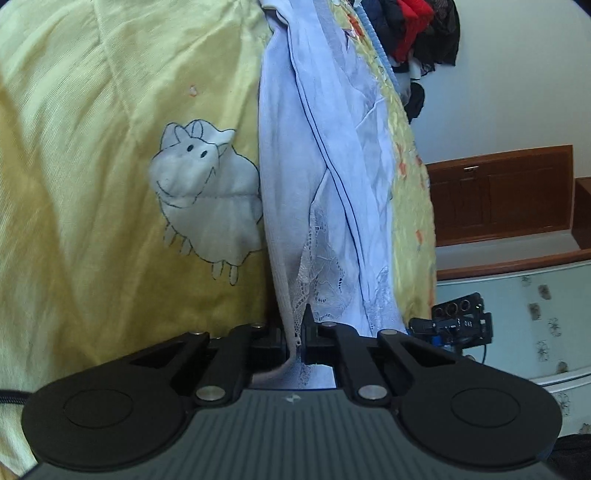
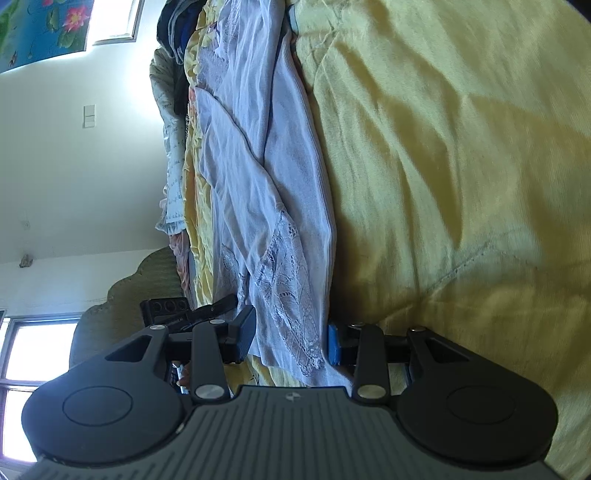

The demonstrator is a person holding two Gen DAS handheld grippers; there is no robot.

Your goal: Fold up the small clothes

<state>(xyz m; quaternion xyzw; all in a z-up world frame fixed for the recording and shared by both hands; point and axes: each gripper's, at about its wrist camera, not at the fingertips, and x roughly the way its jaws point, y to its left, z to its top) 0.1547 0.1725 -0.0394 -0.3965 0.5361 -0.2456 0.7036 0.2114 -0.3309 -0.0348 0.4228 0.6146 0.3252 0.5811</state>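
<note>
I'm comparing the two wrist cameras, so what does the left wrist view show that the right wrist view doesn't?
Left wrist only: a sheep drawing on the yellow sheet, a wooden cabinet, and the left claw shut on the white garment.

Right wrist only: a flower poster, a window, and the right claw open around the cloth.

Both: garment and sheet.

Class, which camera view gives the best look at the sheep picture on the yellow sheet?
The left wrist view: the whole sheep picture shows on the yellow sheet, beside the white garment. The right wrist view shows only plain yellow sheet, no sheep.
</note>
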